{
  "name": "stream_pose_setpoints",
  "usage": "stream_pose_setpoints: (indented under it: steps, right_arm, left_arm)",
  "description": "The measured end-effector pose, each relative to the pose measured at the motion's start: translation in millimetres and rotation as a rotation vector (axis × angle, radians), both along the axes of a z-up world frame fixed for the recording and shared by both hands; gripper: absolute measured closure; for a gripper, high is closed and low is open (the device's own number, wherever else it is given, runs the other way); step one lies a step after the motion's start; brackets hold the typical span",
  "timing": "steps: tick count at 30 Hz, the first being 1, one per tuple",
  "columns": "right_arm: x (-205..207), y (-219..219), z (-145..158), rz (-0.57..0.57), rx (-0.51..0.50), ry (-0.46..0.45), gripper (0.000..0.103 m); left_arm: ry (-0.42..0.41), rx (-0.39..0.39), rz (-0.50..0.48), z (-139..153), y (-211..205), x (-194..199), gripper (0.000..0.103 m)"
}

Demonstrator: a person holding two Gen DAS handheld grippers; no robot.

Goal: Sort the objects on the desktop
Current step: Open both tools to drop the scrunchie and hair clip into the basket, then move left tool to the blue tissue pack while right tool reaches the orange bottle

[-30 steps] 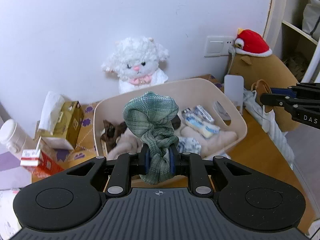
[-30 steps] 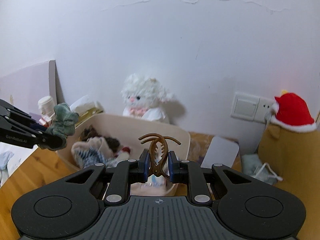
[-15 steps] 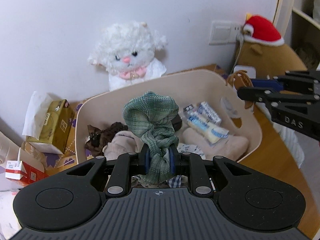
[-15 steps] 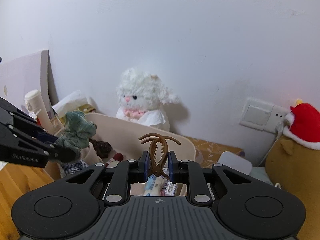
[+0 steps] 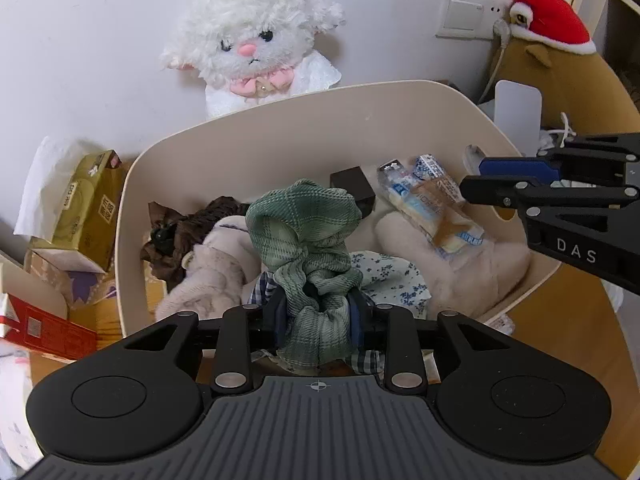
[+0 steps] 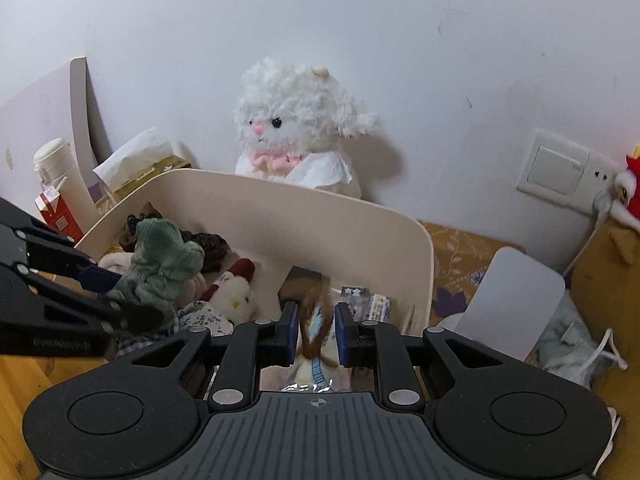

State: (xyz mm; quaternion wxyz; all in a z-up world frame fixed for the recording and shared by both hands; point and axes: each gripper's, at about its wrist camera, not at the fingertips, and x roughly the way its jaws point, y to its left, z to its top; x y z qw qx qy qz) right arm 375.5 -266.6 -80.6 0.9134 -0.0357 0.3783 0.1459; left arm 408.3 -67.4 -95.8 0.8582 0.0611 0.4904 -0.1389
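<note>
Both grippers dropped over the beige bin [image 5: 256,140]; my left gripper [image 5: 318,322], jaws just loosening, cradles the green scrunchie [image 5: 304,236], my right gripper [image 6: 317,334] now spread, brown clip [image 6: 316,312] blurred between them.

We read this as a home bedroom desk: plush sheep [image 5: 256,36] against wall, tissue box [image 5: 86,210], wall switch [image 6: 554,172], wooden desk [image 5: 568,344], bin [image 5: 304,140] of oddments.

Wooden desk [image 5: 560,328] under it all, with a patterned yellow mat [image 6: 460,256] spread by the wall. On top sit the beige bin [image 5: 256,148], a white plush lamb [image 5: 256,44], a gold tissue box [image 5: 86,212], a red carton [image 5: 40,328], a white bottle [image 6: 56,168]
</note>
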Motion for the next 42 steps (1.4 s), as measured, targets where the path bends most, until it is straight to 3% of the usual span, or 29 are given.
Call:
stream_pose_setpoints:
  steps: [1,2,4,6,12,17,33,42]
  right_arm:
    - [-0.1,-0.2,0.8,-0.001,0.001,0.001,0.081]
    - [-0.1,-0.3,1.0,-0.002,-0.001,-0.001,0.071]
    - [-2.8,-0.4,3.4,-0.007,0.003,-0.014,0.061]
    - [-8.1,-0.7,7.8,-0.013,0.003,-0.036,0.051]
    - [-23.1,-6.5,18.1,-0.036,-0.004,-0.073,0.033]
    - [-40.4,-18.0,18.4,-0.097,0.041,-0.078,0.003]
    - [-82.3,-23.4,-13.9,-0.143,0.003,0.028,0.0]
    - [-83.7,-19.5,-37.5,-0.178,-0.06,0.079,0.0]
  left_arm:
    - [-0.002,-0.003,0.004,-0.1,0.1,-0.2,0.073]
    - [0.0,-0.004,0.005,-0.6,0.4,-0.3,0.07]
    - [0.003,-0.001,0.006,-0.1,0.9,-0.6,0.059]
    - [0.003,0.016,0.023,1.8,1.2,-2.1,0.041]
    - [-0.027,0.025,0.066,10.1,8.7,-8.5,0.031]
    - [-0.087,0.034,0.063,19.6,13.6,-23.0,0.028]
    - [-0.126,0.047,0.089,31.7,37.2,-60.6,0.027]
    - [-0.076,0.044,0.133,12.6,52.7,-88.1,0.027]
